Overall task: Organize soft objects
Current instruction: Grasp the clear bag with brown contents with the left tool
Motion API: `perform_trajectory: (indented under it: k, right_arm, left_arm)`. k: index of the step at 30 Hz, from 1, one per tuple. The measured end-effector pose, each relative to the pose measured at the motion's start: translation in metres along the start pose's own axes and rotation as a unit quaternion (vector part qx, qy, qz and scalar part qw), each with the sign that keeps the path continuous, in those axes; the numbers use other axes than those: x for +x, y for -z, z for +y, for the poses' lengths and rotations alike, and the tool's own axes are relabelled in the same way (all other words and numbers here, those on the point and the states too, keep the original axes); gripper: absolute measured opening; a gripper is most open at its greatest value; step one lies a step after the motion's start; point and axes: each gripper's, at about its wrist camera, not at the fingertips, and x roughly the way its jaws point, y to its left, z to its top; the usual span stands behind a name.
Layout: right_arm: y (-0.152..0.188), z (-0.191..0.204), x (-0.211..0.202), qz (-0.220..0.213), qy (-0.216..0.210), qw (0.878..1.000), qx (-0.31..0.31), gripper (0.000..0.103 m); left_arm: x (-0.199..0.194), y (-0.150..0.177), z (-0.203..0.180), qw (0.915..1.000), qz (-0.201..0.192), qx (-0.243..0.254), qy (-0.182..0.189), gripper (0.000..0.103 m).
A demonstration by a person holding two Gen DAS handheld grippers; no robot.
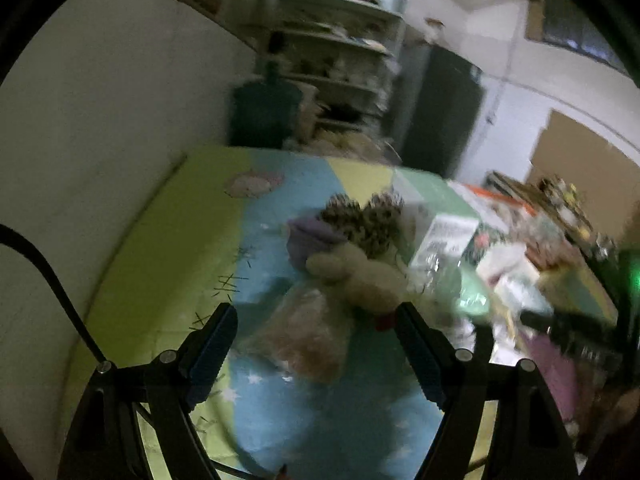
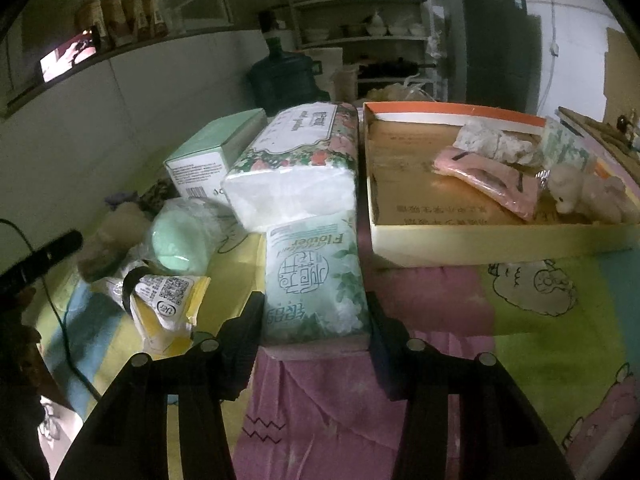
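My right gripper (image 2: 314, 304) is shut on a green floral tissue pack (image 2: 312, 276), with a pad against each long side, low over the patterned cloth. Just behind the pack lie a bigger flower-print tissue pack (image 2: 296, 160) and a cardboard box tray (image 2: 460, 236). The tray holds a pink soft item (image 2: 488, 184), a white fluffy piece (image 2: 496, 144) and a small white plush (image 2: 584, 192). My left gripper (image 1: 316, 312) is open, hanging above a clear bag with something brownish (image 1: 308, 336). A beige plush toy (image 1: 360, 276) lies just beyond it. This view is blurred.
A purple item (image 1: 308, 240) and spotted fabric pieces (image 1: 360, 220) lie behind the plush. A green carton (image 2: 212, 152), a bagged green round thing (image 2: 184, 240) and a yellow packet (image 2: 168, 300) sit left of the tissue packs. A wall runs along the left; shelves and a water jug (image 2: 280, 80) stand behind.
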Motion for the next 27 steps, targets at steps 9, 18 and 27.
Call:
perform_trajectory:
  k: [9, 18, 27]
  right_arm:
    - [0.000, 0.002, -0.001, 0.000, 0.001, 1.000, 0.003, 0.049]
    - [-0.001, 0.004, -0.002, 0.000, -0.002, 1.000, -0.003, 0.049]
    - [-0.001, 0.014, -0.012, -0.012, -0.016, 1.000, -0.016, 0.049]
  left_arm:
    - [0.033, 0.003, 0.002, 0.9978, 0.059, 0.025, 0.018, 0.076]
    - [0.026, 0.007, 0.011, 0.9983, 0.044, -0.003, 0.038, 0.055]
    - [-0.003, 0.017, 0.019, 0.9994, 0.013, -0.030, 0.015, 0.054]
